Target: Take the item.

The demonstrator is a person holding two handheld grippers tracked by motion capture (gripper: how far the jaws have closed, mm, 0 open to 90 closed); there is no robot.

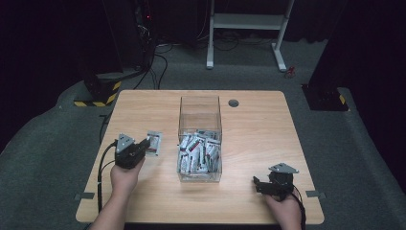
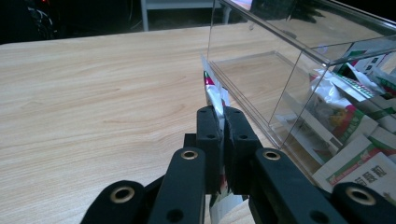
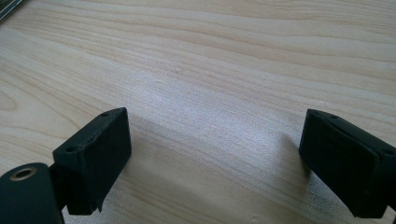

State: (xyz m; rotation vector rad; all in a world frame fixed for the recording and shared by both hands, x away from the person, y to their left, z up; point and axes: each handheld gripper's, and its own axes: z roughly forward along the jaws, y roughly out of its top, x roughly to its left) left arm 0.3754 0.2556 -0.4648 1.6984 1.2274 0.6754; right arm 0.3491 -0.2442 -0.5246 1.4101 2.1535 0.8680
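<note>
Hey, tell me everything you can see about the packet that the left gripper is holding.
The packet is a small flat sachet, white or silvery with red and green print, and it looks like foil or glossy paper. The left gripper has its jaws shut on the packet's near end, seen edge-on in the left gripper view. It sits left of the clear plastic box, outside it, close to the box's wall, low over the wooden table. Whether it touches the table or the box cannot be told. Its print is too small to read.
</note>
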